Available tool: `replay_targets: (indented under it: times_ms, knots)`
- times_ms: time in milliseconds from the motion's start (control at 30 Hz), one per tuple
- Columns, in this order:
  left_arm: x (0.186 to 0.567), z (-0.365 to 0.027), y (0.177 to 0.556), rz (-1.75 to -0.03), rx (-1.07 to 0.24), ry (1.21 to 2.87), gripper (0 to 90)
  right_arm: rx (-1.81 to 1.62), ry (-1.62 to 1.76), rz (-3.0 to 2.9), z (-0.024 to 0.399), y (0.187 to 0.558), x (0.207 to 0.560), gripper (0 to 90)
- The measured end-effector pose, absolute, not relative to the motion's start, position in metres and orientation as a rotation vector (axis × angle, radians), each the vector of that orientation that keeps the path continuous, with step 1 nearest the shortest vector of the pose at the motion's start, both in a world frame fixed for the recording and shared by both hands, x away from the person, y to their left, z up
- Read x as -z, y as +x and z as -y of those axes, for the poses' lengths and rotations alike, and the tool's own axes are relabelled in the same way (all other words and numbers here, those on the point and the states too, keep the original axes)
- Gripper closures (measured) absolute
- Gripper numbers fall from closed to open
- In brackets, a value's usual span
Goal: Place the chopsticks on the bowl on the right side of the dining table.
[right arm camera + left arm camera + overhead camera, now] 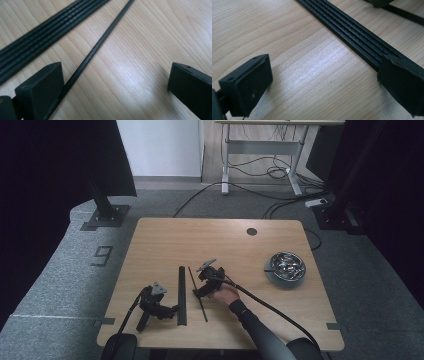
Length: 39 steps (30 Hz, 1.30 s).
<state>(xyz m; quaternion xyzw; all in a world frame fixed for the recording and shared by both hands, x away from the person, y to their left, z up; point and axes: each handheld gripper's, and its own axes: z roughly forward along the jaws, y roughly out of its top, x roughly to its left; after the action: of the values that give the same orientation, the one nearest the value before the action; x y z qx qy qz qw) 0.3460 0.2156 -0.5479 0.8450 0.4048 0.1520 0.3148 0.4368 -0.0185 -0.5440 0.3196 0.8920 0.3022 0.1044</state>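
Observation:
A wide black ribbed strip (181, 295) lies lengthwise on the wooden table (165, 240), with a thin black rod (197, 292) just right of it. My left gripper (172, 311) rests on the table left of the strip. In the left gripper view it (324, 72) is open over bare wood, its right jaw touching the strip (352, 32). A hand holds my right gripper (199, 284) at the rod. In the right gripper view it (115, 82) stands open, and the rod (100, 42) passes between the jaws close to the left one.
A metal bowl (285, 266) of shiny small parts sits on the right side of the table. A dark round hole (251, 231) marks the far edge. Cables trail from both grippers toward the near edge. Grey carpet surrounds the table.

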Motion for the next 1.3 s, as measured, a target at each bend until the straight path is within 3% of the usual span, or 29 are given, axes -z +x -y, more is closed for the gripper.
replay_targets:
  times_ms: [167,300,567,800,1000,1300]
  knots:
    - [0.548,-0.216,0.346,-1.067,-0.401,2.226,0.0,-0.896,0.951,-2.619,0.028,0.438,0.543,5.0]
    - [0.548,-0.216,0.346,-1.067,-0.400,2.227,0.0,-0.904,0.953,-2.612,0.036,0.438,0.540,14.9]
    - [0.548,-0.216,0.346,-1.067,-0.401,2.227,0.0,-0.908,0.939,-2.625,0.049,0.437,0.534,51.9]
    - [0.548,-0.215,0.346,-1.068,-0.401,2.224,0.0,-0.908,0.926,-2.641,0.058,0.436,0.532,75.0]
    - [0.548,-0.215,0.346,-1.068,-0.401,2.224,0.0,-0.906,0.921,-2.654,0.066,0.434,0.532,84.5]
    - [0.548,-0.215,0.346,-1.068,-0.401,2.223,0.0,-0.893,0.939,-2.647,0.079,0.431,0.531,85.2]
